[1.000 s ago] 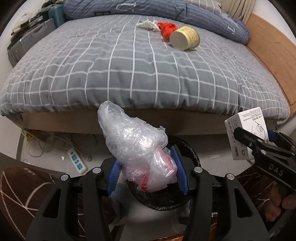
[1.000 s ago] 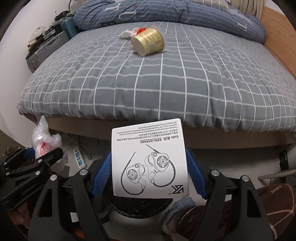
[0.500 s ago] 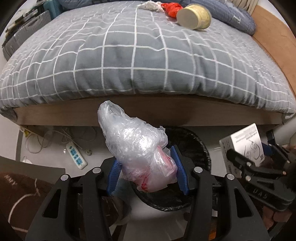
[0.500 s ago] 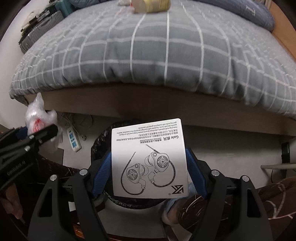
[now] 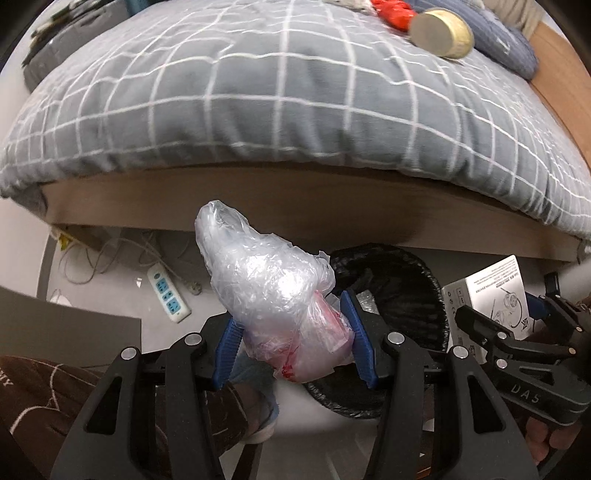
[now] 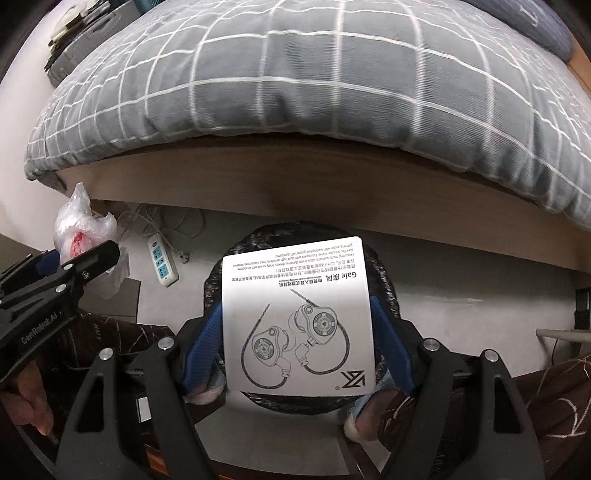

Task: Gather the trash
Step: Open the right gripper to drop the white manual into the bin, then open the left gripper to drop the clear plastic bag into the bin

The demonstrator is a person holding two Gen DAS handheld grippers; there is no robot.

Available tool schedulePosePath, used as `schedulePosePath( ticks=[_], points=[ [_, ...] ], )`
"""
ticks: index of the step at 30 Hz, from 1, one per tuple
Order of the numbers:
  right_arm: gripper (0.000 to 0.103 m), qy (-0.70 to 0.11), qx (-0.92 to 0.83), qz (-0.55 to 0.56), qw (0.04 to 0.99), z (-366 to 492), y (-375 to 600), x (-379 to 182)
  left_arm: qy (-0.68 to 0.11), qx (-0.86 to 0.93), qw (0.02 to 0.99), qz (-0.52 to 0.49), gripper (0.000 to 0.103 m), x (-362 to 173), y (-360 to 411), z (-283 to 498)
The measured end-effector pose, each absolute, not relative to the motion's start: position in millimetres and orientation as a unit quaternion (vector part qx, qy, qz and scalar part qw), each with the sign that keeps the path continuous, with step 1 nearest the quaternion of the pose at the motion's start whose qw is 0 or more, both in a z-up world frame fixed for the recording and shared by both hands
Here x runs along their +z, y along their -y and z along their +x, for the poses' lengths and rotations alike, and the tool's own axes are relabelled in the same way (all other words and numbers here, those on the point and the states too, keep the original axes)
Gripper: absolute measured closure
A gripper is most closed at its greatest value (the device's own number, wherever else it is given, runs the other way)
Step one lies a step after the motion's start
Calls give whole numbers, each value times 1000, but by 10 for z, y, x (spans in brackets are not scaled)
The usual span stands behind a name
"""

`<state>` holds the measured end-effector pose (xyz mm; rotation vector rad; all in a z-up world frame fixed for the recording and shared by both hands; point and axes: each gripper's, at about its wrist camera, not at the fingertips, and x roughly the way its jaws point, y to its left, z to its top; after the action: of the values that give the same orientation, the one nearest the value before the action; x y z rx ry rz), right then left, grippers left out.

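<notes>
Crinkled clear plastic, left wrist view: bag wad [image 5: 280,306] with red scraps inside, pinched between the blue pads [image 5: 360,347] of the left gripper [image 5: 293,345]; jaws partway closed, pressing both sides of the wad.
Beyond the left jaws: black-lined trash bin [image 5: 402,291] on the floor, just right of the wad; white power strip [image 5: 168,293] to the left.
Far past the jaws: grey checked duvet [image 5: 295,92] on the bed, with a yellow cup [image 5: 441,33] on its side.
White cardboard, right wrist view: earphone box [image 6: 297,317] between the blue pads [image 6: 389,343] of the right gripper [image 6: 297,345]; jaws wide and opening, box still between them.
Behind the box: bin rim [image 6: 384,273], directly under the right jaws.
Left of the right jaws: other gripper with the wad.
</notes>
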<state>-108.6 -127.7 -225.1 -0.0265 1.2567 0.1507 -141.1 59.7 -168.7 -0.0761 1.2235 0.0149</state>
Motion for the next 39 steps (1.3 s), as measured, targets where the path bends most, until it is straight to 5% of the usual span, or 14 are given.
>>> schedulePosePath(
  ticks=[3, 6, 32, 39],
  points=[
    [10, -577, 61, -18, 814, -1055, 1249, -2230, -575, 10, 817, -40, 52, -1708, -659, -1429],
    [8, -569, 48, -20, 821, -1044, 1279, -2189, -575, 7, 817, -39, 52, -1708, -610, -1409],
    [8, -540, -55, 6, 840, -1261, 2431, -2059, -590, -94, 802, 0, 52, -1909, 646, -1269],
    [8, -534, -68, 8, 843, -1228, 2480, -2023, -585, -82, 807, 22, 35, -1905, 675, -1317]
  ],
)
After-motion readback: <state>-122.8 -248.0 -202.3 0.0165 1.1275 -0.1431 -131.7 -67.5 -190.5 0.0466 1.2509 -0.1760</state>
